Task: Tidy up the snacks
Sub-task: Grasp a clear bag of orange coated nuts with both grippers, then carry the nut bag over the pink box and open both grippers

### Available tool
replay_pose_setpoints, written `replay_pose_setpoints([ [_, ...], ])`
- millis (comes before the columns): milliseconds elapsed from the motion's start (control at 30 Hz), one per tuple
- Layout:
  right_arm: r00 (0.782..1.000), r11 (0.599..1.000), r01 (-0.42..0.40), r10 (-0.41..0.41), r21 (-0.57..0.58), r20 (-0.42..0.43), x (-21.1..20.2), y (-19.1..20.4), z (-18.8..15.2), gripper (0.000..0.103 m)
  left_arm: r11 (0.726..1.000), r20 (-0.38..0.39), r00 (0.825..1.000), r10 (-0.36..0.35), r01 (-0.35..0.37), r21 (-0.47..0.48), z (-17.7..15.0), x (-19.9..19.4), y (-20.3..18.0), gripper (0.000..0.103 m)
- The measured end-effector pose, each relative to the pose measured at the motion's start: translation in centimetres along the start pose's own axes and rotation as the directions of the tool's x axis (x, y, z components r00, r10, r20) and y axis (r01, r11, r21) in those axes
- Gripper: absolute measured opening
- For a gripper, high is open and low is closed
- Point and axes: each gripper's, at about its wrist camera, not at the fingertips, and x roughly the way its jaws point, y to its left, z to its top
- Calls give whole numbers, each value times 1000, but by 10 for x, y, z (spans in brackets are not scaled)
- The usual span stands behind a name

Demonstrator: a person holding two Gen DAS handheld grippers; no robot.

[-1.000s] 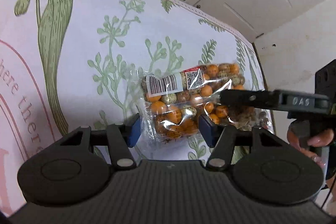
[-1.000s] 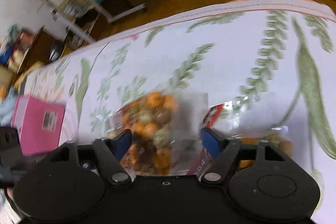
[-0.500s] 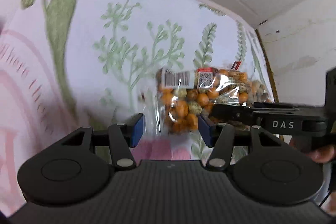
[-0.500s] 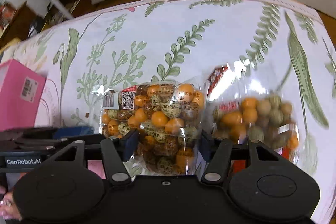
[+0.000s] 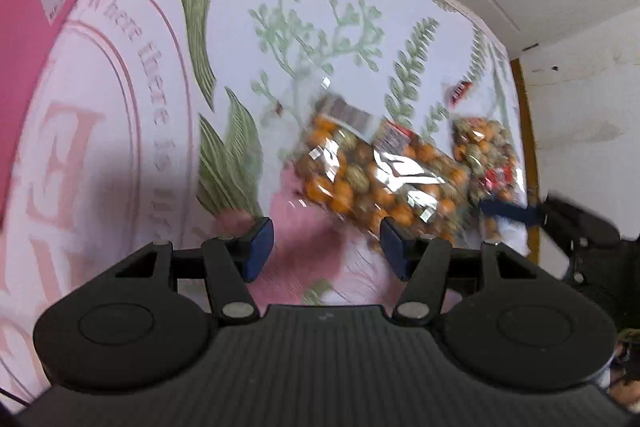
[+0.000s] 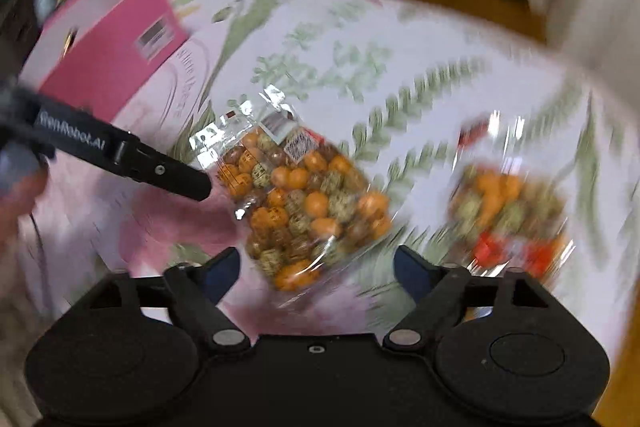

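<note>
Two bags of coated nuts lie side by side on the floral cloth, both grippers empty with fingers spread.

Left gripper (image 5: 324, 247) and right gripper (image 6: 316, 267) each hover just near of the nearer clear nut bag (image 6: 304, 203), neither touching it; it seems to have been laid flat, label end far, to sit in a row beside the second nut bag (image 6: 508, 211) on its right. Both views blurred, so contact between the bags can't be told. Second bag sits close to the right edge of the tablecloth (image 5: 304, 27), little room there. Plenty of bare cloth to the left up to the pink box (image 5: 36, 11) at far left; likely the safer way to move.
</note>
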Motion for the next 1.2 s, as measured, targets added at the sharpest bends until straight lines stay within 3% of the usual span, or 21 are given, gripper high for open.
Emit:
replay_pose_setpoints([
  [100,999,988,28,-30,-151,-13,1,4,10,92,1000,-8,1000,-26,26,-10,-8,6,-6,58],
  [200,998,959,23,-37,-281,-44,12,14,17,92,993,-47,995,-92,88,-82,-12,20,-7,58],
  [267,997,929,13,-40,-371,-65,20,20,18,98,984,-25,992,-125,121,-130,-14,25,-7,59],
  [433,995,863,-19,-34,-504,-96,43,31,24,99,971,8,991,-134,133,-197,-15,41,-7,59],
  [533,993,887,-27,-28,-462,-112,56,29,23,99,958,39,987,-156,161,-238,-18,43,-3,58],
  [767,998,966,57,-55,-254,14,48,30,11,93,970,59,985,-164,172,-170,-20,41,-11,55],
  [967,991,983,121,-112,-137,75,36,41,-6,91,990,32,991,-134,135,-48,-19,36,-26,54],
  [1200,989,995,97,-93,-24,119,16,64,-27,90,994,-44,997,-65,69,79,-32,10,-35,54],
])
